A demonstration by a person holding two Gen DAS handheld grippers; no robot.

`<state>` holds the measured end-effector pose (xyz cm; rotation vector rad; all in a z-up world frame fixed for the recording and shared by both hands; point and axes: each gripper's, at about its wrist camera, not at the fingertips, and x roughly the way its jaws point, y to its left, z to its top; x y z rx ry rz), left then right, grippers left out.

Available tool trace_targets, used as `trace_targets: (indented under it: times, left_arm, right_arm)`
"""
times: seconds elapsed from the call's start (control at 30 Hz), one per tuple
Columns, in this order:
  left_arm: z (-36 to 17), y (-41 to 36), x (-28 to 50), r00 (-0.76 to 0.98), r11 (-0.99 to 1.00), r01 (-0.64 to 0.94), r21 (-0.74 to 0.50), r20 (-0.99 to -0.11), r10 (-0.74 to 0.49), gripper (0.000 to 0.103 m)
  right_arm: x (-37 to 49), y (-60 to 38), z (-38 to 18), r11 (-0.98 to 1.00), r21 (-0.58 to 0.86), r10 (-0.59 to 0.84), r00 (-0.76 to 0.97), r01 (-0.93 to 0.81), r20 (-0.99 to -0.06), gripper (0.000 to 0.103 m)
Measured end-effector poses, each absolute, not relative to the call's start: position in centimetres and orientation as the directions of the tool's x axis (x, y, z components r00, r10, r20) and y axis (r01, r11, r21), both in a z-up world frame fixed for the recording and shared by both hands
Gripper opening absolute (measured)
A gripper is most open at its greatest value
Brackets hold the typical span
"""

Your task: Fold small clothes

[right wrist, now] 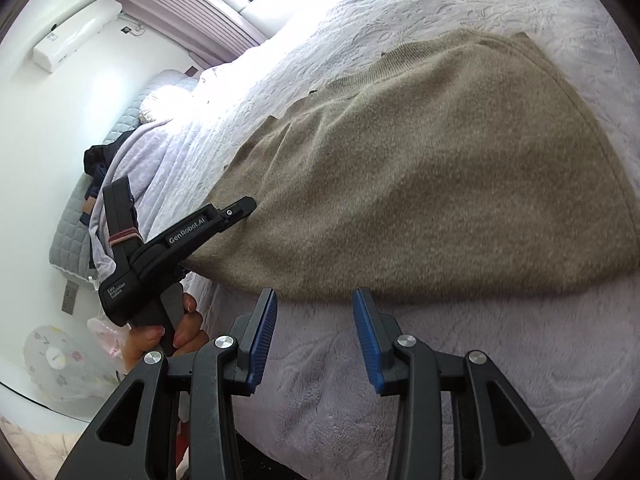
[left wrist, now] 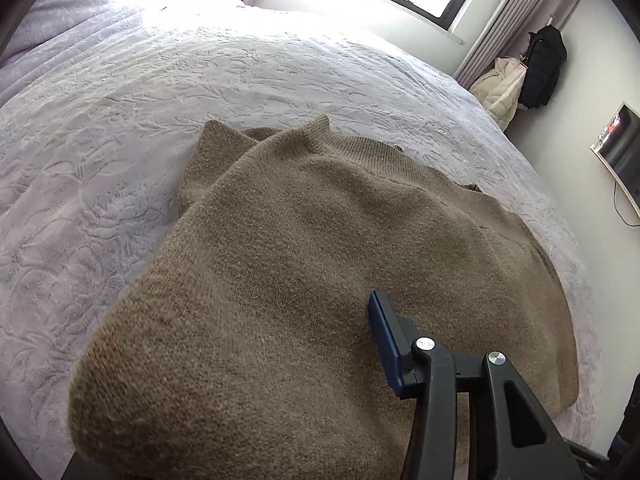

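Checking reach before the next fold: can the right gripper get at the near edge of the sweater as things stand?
Probably yes. The right gripper is open and empty, just short of the sweater edge, with only bare bedspread between. The left gripper holds a corner off to one side, not in the way.

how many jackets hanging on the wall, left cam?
2: a black jacket high by the curtain, and a cream jacket below-left of it, overlapping. More may hide behind them.

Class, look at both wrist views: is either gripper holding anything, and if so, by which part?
The left gripper grips the brown sweater at its lower edge, which lifts off the bedspread. The right gripper is open, holding nothing.
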<state>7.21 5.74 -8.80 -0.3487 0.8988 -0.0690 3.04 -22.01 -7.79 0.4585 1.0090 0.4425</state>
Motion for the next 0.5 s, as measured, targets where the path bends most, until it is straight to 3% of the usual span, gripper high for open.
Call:
trace_targets:
  times: [0.27, 0.3, 0.4, 0.5]
  left_arm:
    - [-8.6, 6.8, 5.4, 0.646, 0.942, -0.102, -0.320, -0.741, -0.182, 0.048]
    - [-8.5, 6.7, 5.3, 0.651, 0.947, -0.103, -0.305, -0.741, -0.167, 0.032]
    - [-8.0, 6.0, 5.4, 0.662, 0.968, -0.085, -0.236, -0.740, -0.122, 0.024]
    - [-6.7, 2.9, 4.7, 0.720, 0.999, -0.025, -0.022, -0.694, 0.003, 0.020]
  right_arm:
    - [4.9, -21.6, -6.1, 0.844, 0.500, 0.530, 0.456, -0.196, -0.715, 0.044]
    - [5.1, -21.5, -5.7, 0.847, 0.489, 0.525, 0.458, -0.207, -0.717, 0.046]
    - [6.1, -20.9, -4.2, 0.857, 0.458, 0.514, 0.468, -0.238, -0.719, 0.049]
    - [7.5, -20.7, -2.3, 0.857, 0.441, 0.515, 0.476, -0.267, -0.713, 0.049]
